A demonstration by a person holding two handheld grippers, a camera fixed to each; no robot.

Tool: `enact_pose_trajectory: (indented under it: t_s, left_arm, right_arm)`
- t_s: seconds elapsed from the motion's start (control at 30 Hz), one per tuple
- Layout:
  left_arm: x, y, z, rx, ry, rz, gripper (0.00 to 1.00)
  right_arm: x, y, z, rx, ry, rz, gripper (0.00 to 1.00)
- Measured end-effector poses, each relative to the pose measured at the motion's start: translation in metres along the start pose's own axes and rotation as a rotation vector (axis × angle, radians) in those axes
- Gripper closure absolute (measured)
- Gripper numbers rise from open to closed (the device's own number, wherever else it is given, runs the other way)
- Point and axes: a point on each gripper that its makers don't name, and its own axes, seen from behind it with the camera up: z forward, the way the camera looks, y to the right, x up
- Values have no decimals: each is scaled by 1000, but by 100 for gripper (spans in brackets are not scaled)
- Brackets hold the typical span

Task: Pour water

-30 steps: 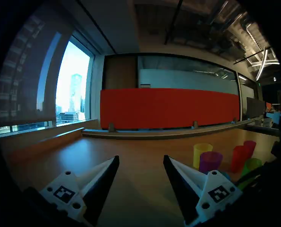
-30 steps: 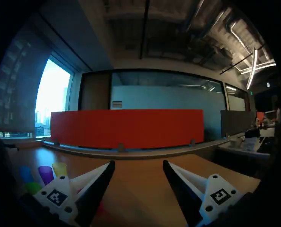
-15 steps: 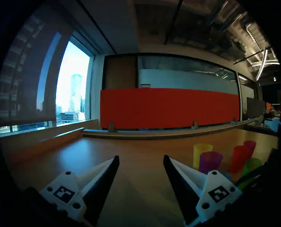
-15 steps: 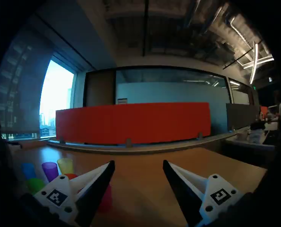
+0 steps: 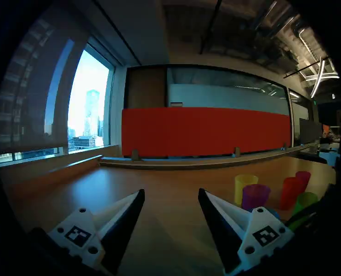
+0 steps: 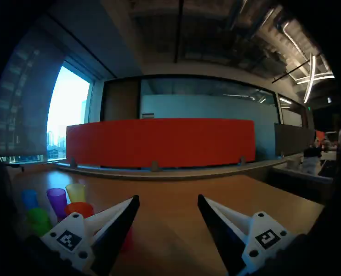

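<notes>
A long wooden surface (image 5: 124,184) runs back to a red partition (image 5: 202,131) in an office, with a bright window (image 5: 88,110) at the left of the left gripper view. The left gripper (image 5: 170,191) hangs over the surface, jaws apart and holding nothing. At lower right of that view stand a yellow cup (image 5: 245,185), purple cup (image 5: 255,195), red cup (image 5: 290,191), pink cup (image 5: 303,177) and green cup (image 5: 305,200), close together. In the right gripper view the right gripper (image 6: 168,198) is likewise spread and empty, with the cups at lower left beside its finger.
</notes>
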Motion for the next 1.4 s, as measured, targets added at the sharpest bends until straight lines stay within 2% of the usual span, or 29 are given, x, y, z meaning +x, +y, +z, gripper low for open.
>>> enact_pose_trajectory:
  t_s: [0.57, 1.4]
  left_arm:
    - [0, 0, 0, 0, 0, 0, 14]
    - [0, 0, 0, 0, 0, 0, 14]
  right_arm:
    - [-5, 1, 0, -7, -31, -7, 2]
    - [-4, 1, 1, -10, -34, -8, 1]
